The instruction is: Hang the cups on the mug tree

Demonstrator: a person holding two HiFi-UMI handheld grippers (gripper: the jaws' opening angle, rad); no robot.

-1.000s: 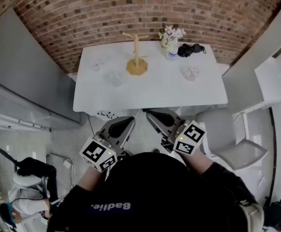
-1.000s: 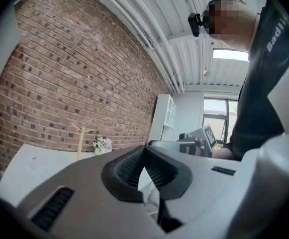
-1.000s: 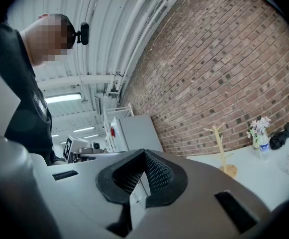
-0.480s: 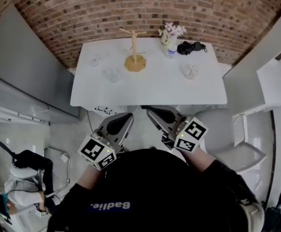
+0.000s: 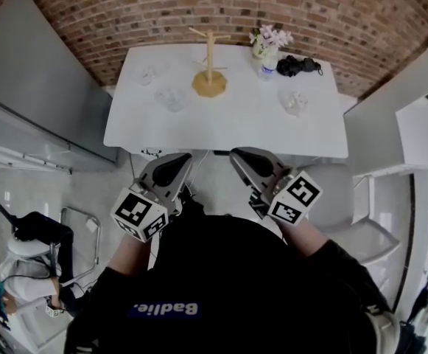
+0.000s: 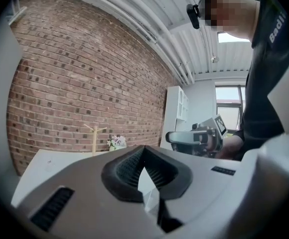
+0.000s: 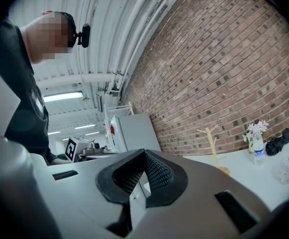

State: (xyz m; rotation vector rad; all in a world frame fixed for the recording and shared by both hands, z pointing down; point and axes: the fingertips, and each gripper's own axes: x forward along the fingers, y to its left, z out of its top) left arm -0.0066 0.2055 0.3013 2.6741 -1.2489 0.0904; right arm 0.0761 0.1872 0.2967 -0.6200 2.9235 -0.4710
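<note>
Your left gripper [image 5: 171, 167] and right gripper [image 5: 247, 161] are both closed on nothing, held short of the white table [image 5: 221, 131]; the mug tree [image 5: 209, 80] stands bare at its far side, glass cups [image 5: 172, 99] resting nearby

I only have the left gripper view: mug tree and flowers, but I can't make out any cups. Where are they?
Observer: The head view shows three clear cups on the white table. The far-left cup and the middle cup are left of the mug tree. The right-hand cup is on its other side.
Operator: Is my other hand carrying anything?
Observer: No. In its own view the right gripper has its jaws together with nothing between them.
Operator: Are we over the table yet?
Observer: No. In the head view the left gripper and the right one are both short of the table's near edge.
</note>
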